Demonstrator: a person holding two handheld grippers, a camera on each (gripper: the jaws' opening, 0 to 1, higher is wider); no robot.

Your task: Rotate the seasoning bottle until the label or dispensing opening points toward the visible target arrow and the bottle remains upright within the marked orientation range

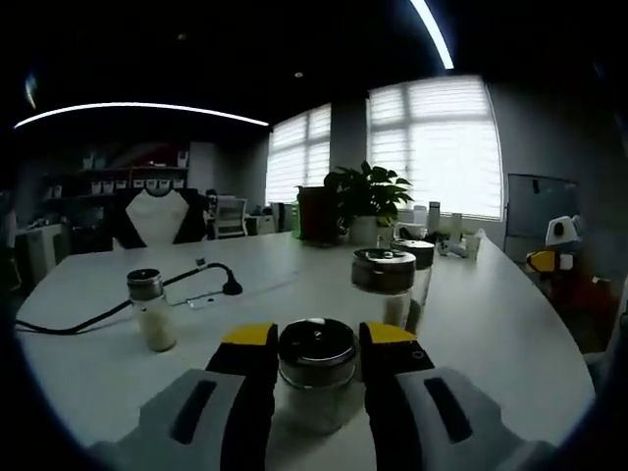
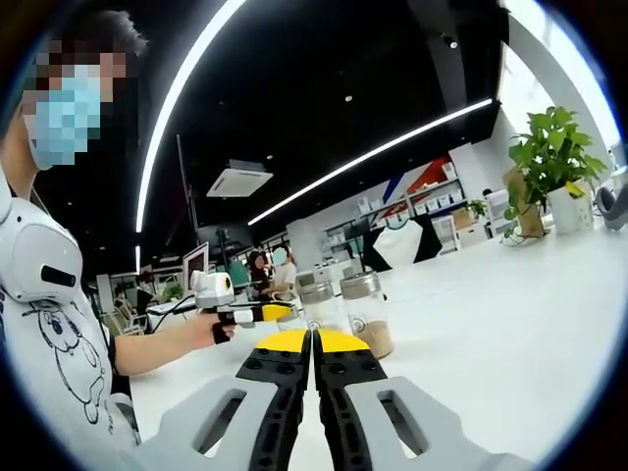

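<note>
A glass seasoning bottle (image 1: 316, 371) with a round metal lid stands upright on the white table (image 1: 491, 334), close to the camera. My left gripper (image 1: 317, 345) is shut on it, a yellow-tipped jaw pressed against each side just below the lid. In the right gripper view the left gripper (image 2: 267, 312) is held in a person's hand (image 2: 211, 326) beside the bottles (image 2: 316, 302). My right gripper (image 2: 312, 343) is shut with nothing between its jaws, low over the table and pointing at those bottles.
A small bottle (image 1: 150, 309) stands to the left, and two metal-lidded bottles (image 1: 385, 283) stand to the right behind the held one. A black cable (image 1: 186, 285) crosses the table. A potted plant (image 1: 368, 201) sits at the far edge. The person (image 2: 49, 294) stands at the left.
</note>
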